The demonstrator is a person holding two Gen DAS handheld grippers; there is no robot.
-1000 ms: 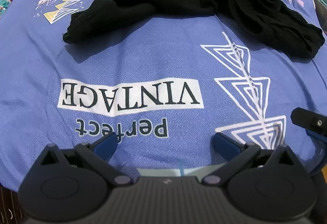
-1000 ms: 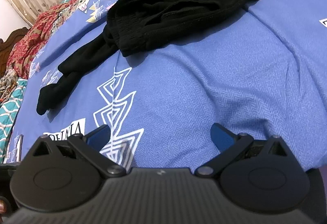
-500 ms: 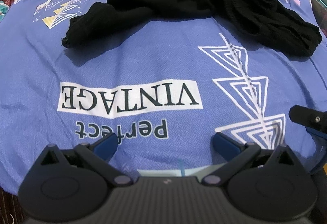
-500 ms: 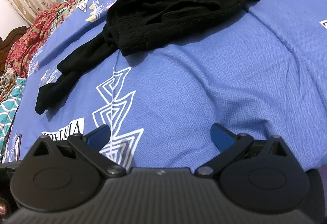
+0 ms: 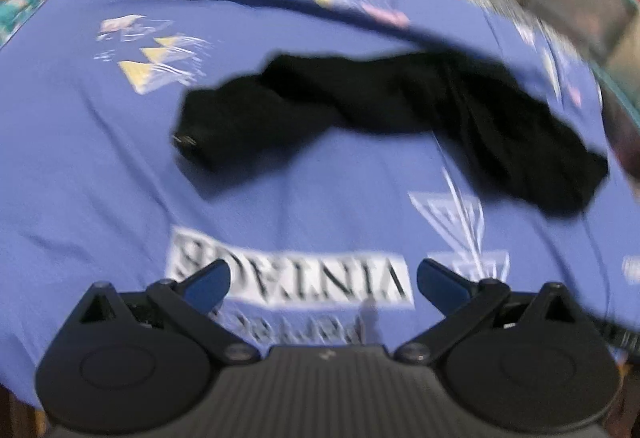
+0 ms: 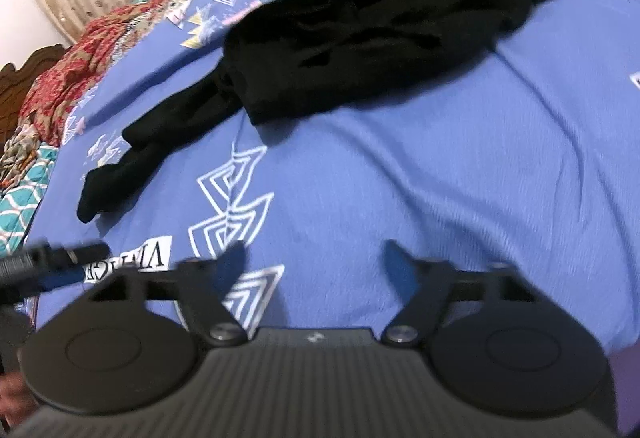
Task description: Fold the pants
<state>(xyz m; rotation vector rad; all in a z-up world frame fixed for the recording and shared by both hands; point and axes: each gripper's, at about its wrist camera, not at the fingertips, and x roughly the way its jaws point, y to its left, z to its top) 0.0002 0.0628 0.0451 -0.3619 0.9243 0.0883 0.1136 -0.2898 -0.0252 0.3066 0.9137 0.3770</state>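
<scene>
Black pants [image 5: 384, 110] lie crumpled on a blue printed bedspread [image 5: 100, 166].
Near them, the left gripper [image 5: 324, 278] gapes empty; the right gripper [image 6: 314, 262] is closing on nothing.

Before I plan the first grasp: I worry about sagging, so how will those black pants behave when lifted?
The black pants lie crumpled, one leg trailing in soft bends, so they are probably floppy and will drape from any pinch point. The fabric looks thin, so likely light. On the smooth blue bedsheet they may drag rather than stay put.
</scene>
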